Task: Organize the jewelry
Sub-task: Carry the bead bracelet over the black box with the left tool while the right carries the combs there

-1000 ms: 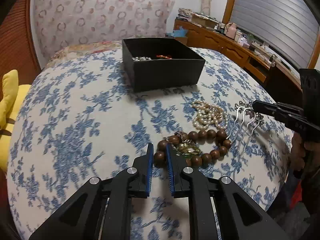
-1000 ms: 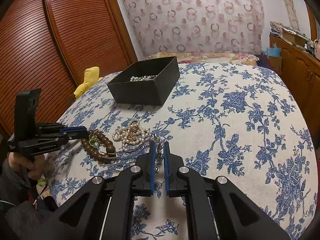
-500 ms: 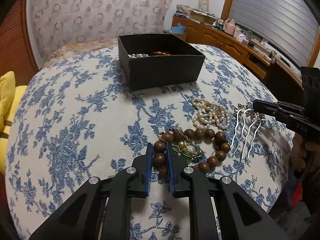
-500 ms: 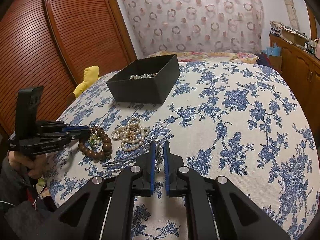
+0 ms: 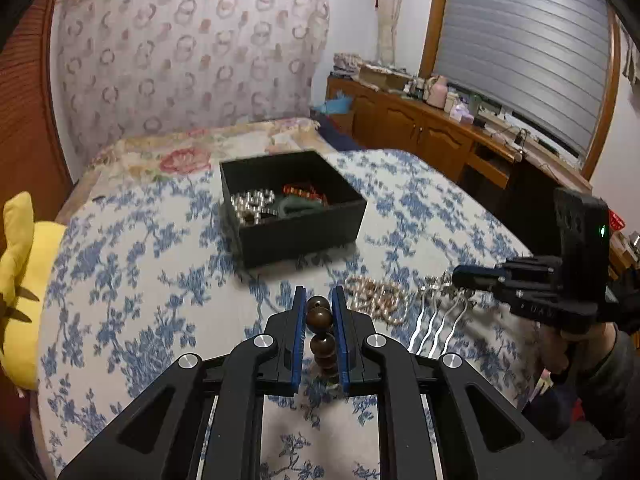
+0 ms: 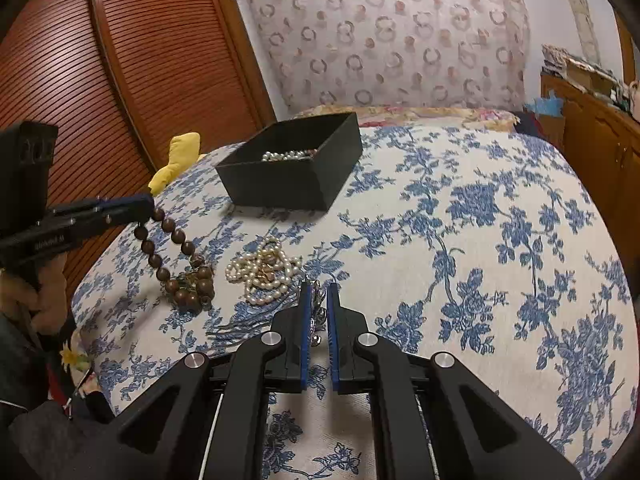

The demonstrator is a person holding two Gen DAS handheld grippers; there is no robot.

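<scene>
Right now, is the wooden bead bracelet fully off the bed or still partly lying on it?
Partly lying on it. The left gripper pinches the wooden bead bracelet's top beads, and the strand slopes down to a bunch resting on the bedspread.

Both views are lit dimly and evenly by indoor light; no hard shadows are cast on the bed [image 6: 460,240]. Strong fisheye bending and black vignetting are seen at the corners. In the left wrist view, motion blur is shown on the black box [image 5: 294,208] and the bedspread pattern. The right wrist view is rendered sharp.
</scene>
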